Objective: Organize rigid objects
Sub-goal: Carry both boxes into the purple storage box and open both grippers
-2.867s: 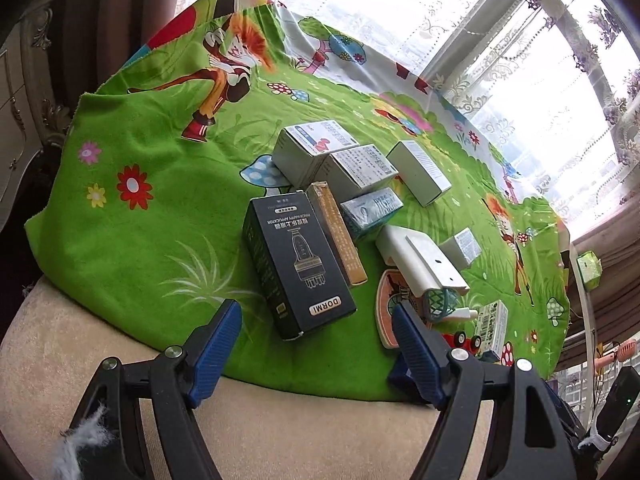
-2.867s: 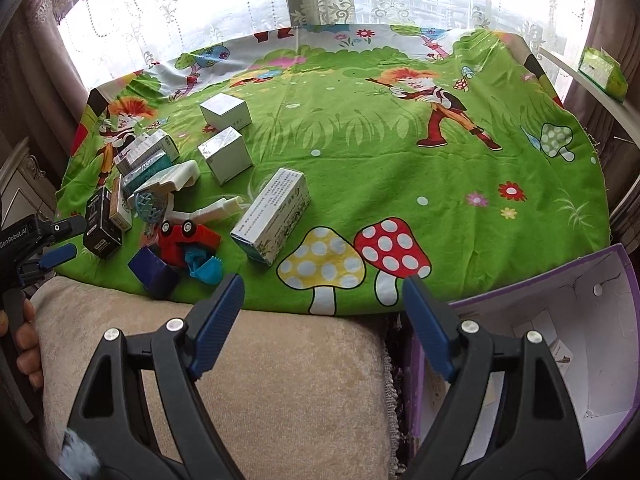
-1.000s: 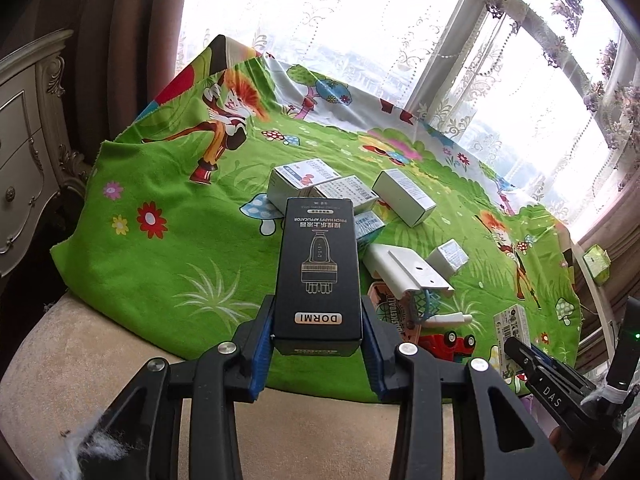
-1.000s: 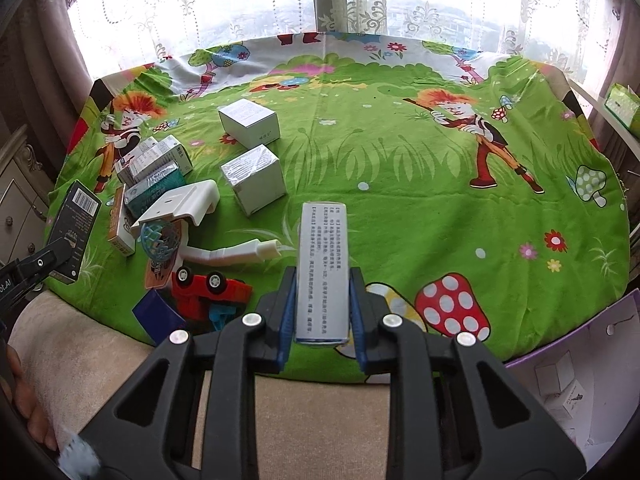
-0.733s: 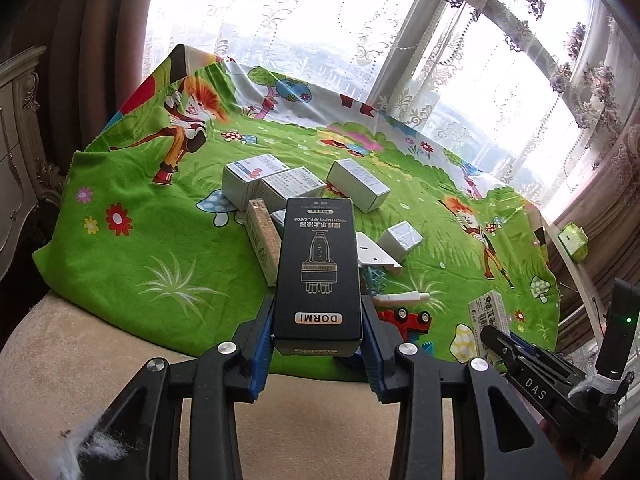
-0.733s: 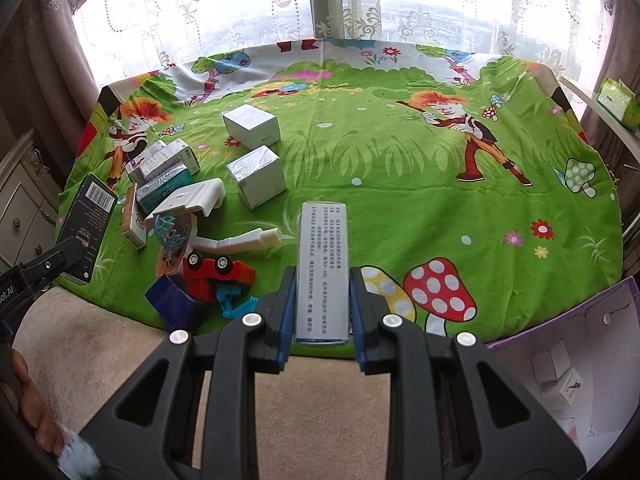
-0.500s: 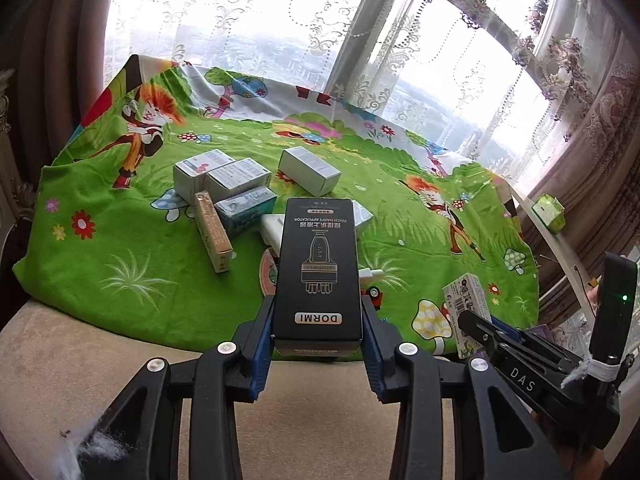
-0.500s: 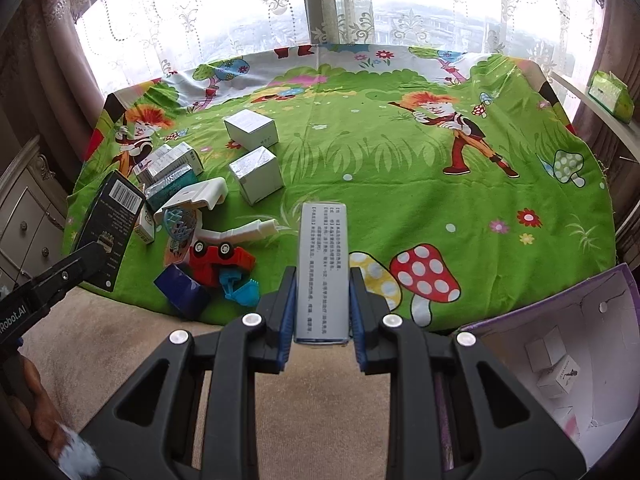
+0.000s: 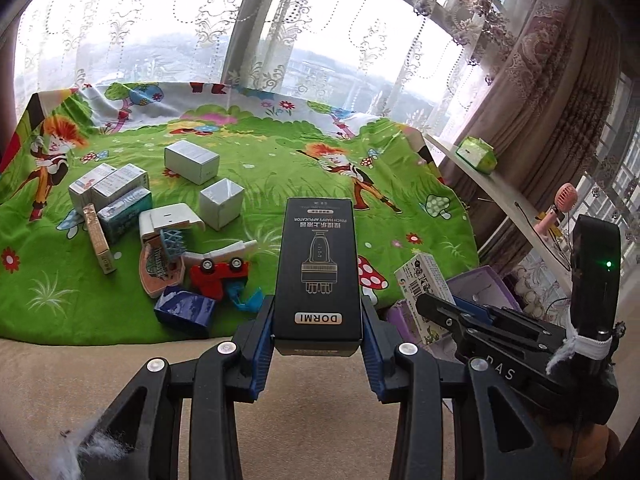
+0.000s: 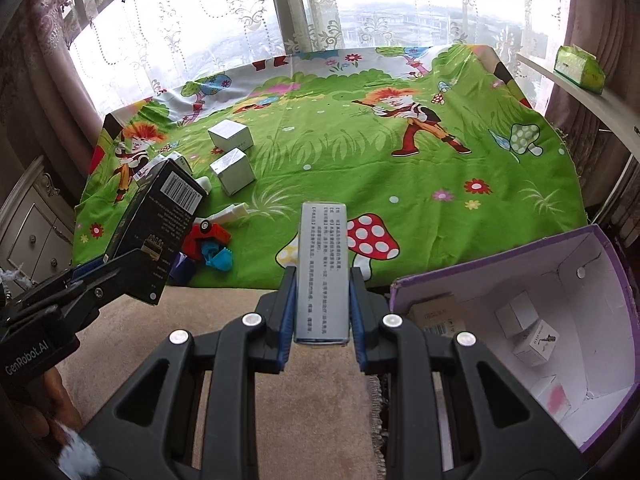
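Note:
My left gripper (image 9: 318, 344) is shut on a black DORMI box (image 9: 318, 268), held lengthwise above the bed's near edge. The same black box (image 10: 160, 224) shows at the left of the right wrist view, barcode end up. My right gripper (image 10: 321, 312) is shut on a narrow grey-white carton (image 10: 322, 272) with printed text. That carton (image 9: 420, 284) appears in the left wrist view just right of the black box. A purple box (image 10: 520, 320) with a white inside stands open at the lower right, with a few small cartons in it.
Several small cartons (image 9: 192, 160), a white plastic part (image 9: 170, 218), a red toy car (image 9: 218, 276) and a blue block (image 9: 184, 310) lie on the green cartoon cloth (image 9: 280, 184). A beige cushion (image 10: 224, 328) lies below the grippers. A windowsill with a green packet (image 10: 578, 64) runs along the right.
Both grippers have swung to the right with their boxes held. The purple box has come further into the right wrist view, and the two grippers are now closer together.

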A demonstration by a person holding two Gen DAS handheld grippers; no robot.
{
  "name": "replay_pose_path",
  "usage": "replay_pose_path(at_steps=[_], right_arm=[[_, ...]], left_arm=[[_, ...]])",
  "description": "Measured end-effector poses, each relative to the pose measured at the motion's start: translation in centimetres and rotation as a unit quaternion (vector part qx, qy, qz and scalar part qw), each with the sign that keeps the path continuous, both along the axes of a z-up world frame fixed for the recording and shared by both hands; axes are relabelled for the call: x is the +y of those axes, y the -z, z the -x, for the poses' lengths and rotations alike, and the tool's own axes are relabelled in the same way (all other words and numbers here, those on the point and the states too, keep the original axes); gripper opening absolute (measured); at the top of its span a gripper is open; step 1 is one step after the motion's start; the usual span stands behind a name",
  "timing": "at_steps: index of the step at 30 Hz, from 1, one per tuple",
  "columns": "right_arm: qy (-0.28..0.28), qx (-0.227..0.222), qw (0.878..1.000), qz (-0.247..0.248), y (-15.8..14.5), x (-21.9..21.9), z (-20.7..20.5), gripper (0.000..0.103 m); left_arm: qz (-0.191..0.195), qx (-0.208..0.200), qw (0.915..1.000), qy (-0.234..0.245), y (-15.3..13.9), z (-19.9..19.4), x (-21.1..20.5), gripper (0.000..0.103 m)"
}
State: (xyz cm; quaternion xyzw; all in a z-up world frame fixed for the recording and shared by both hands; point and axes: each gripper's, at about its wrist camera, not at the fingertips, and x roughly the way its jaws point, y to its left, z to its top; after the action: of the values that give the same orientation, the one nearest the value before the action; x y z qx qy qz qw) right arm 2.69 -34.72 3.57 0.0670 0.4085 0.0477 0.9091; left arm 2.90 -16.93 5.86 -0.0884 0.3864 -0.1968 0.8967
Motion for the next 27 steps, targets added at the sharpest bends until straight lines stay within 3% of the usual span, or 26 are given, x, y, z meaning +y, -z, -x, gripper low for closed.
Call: replay_pose_path(at_steps=[10,19,22,24,27], right_arm=[[0.078,0.010,0.997,-0.004,0.4,-7.0,2.8,0.028],[0.134,-0.005,0.991,0.002,-0.7,-11.0,4.0,0.028],[0.152,-0.011,0.988,0.015,-1.1,-11.4,4.3,0.029],[0.153,-0.013,0.988,0.016,-1.3,-11.6,4.4,0.034],[0.155,-0.014,0.988,0.018,-1.3,-11.5,4.4,0.051]], left_arm=[[-0.006,0.005,0.9960,0.089,0.0,1.0,-5.3,0.040],[0.015,0.006,0.9828,0.184,-0.2,2.5,-9.6,0.040],[0.023,0.015,0.9769,0.212,-0.1,2.8,-10.5,0.052],[0.024,0.015,0.9763,0.215,0.0,2.9,-10.5,0.056],[0.027,0.021,0.9780,0.206,0.1,2.6,-10.3,0.056]])
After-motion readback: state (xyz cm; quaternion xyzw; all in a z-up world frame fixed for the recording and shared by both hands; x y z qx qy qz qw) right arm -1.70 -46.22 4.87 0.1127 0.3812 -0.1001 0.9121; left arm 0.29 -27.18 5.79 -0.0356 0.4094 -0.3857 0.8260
